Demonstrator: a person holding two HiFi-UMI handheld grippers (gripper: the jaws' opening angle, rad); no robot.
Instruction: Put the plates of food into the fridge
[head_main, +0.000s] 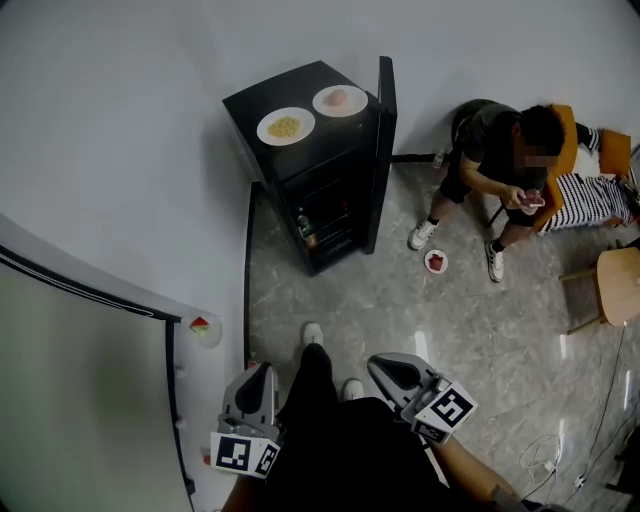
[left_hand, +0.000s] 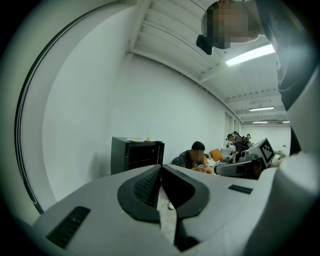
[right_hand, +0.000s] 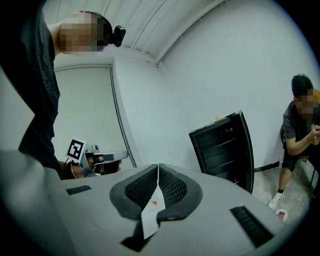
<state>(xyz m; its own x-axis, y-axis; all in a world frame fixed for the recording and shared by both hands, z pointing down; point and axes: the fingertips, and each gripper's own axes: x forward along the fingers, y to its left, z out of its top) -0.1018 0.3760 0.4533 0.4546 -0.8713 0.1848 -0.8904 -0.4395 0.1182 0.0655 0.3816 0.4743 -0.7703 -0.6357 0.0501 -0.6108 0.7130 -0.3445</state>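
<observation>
The black mini fridge (head_main: 310, 160) stands against the wall with its door (head_main: 384, 120) swung open. On its top lie a white plate of yellow food (head_main: 285, 127) and a white plate with a pink item (head_main: 340, 100). A third small plate with red food (head_main: 436, 262) lies on the floor near the fridge. My left gripper (head_main: 262, 374) and right gripper (head_main: 386, 366) are held low by my legs, far from the fridge, both shut and empty. The fridge (left_hand: 136, 154) is far ahead of the left gripper (left_hand: 160, 169). In the right gripper view the fridge (right_hand: 223, 150) stands to the right of the shut jaws (right_hand: 158, 167).
A person (head_main: 505, 165) sits on the floor to the right of the fridge, next to an orange seat (head_main: 568, 140). A wooden chair (head_main: 615, 285) stands at the right edge. A small plate with a watermelon slice (head_main: 203, 326) lies on a white ledge at my left.
</observation>
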